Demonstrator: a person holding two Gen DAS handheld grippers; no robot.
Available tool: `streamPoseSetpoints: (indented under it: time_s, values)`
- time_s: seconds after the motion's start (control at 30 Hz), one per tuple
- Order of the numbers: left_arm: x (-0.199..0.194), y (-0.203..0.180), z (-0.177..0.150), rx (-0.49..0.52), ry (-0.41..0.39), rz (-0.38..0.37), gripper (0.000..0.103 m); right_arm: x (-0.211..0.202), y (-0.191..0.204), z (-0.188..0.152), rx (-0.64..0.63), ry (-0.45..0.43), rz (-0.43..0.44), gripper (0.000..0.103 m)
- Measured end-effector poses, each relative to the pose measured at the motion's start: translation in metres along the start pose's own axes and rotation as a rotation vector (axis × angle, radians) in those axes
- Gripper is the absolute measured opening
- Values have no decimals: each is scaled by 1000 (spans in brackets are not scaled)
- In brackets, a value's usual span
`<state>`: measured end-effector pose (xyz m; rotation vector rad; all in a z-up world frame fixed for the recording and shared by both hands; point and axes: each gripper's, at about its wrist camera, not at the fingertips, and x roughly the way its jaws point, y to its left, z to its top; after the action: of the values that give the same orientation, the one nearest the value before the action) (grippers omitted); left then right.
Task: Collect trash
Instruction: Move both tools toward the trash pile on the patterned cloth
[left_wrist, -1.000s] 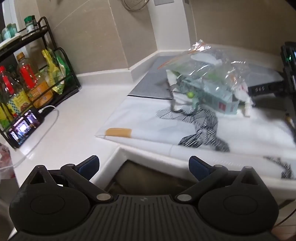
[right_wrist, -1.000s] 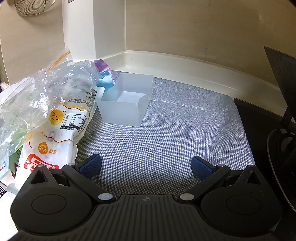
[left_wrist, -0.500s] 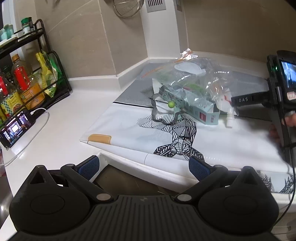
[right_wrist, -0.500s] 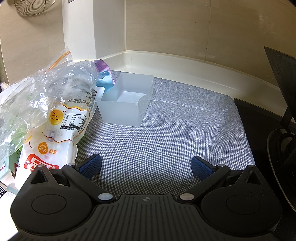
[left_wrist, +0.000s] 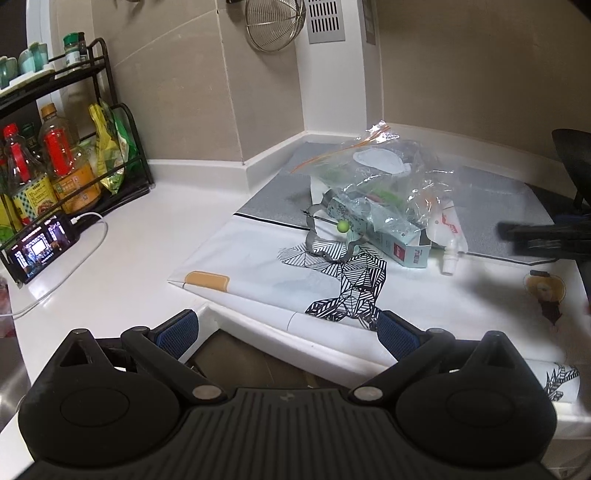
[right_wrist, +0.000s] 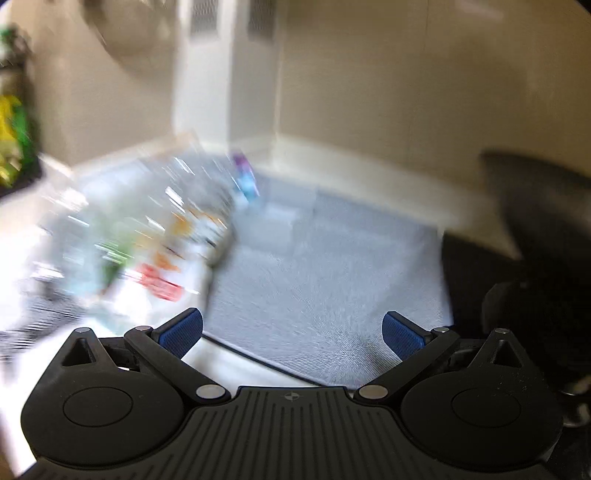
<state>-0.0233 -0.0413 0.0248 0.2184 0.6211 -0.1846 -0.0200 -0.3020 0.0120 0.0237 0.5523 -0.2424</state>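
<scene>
Both claws wide open and empty, left claw (left_wrist: 288, 330) has backed off to the near worktop (left_wrist: 147, 251) edge while the right claw (right_wrist: 291, 332) just swung away blurry, so the zip bag of trash (left_wrist: 380, 184) sits ungrabbed mid-worktop, far right.
</scene>
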Motion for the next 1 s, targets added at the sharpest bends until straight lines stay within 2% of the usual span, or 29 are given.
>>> streamPoseSetpoints:
  time_s: [0.1, 0.23, 0.43, 0.6, 0.8, 1.0]
  values:
    - [-12, 2, -4, -15, -13, -34, 103, -59, -3, -7, 81, -100, 89, 103]
    - [-34, 5, -12, -41, -76, -62, 103, -118, -9, -31, 205, -221, 166, 103]
    - [-48, 1, -16, -9, -19, 0, 103, -146, 2, -44, 119, -166, 191, 103]
    - [-63, -4, -29, 45, -25, 29, 103, -168, 10, -54, 93, -173, 197, 103]
    - [-80, -2, -30, 34, -11, 13, 103, -188, 12, -56, 71, -218, 190, 103]
    - [-88, -1, -24, 26, -2, 8, 103, -195, 6, -54, 99, -219, 177, 103]
